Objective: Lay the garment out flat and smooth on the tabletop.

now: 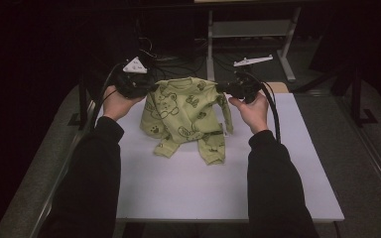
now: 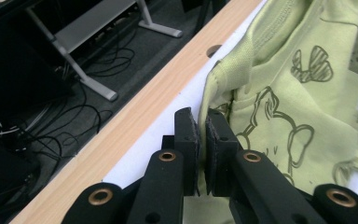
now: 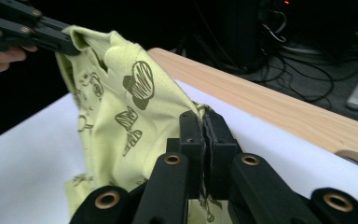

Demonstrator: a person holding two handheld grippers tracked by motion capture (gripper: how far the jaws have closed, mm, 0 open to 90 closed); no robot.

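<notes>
near table (image 1: 203,193) bare | garment (image 1: 188,114) between tools blocks middle

Pale green printed cotton-knit baby garment (image 1: 186,111): soft, matt. White table sheet (image 1: 213,188): smooth, matt. Light wooden table edge (image 2: 135,116): grained.

No wording can be read for certain. The green baby garment (image 2: 307,93) carries a small dark printed line at the left gripper view's three o'clock edge, too blurred to make out; its other marks are drawings.
</notes>
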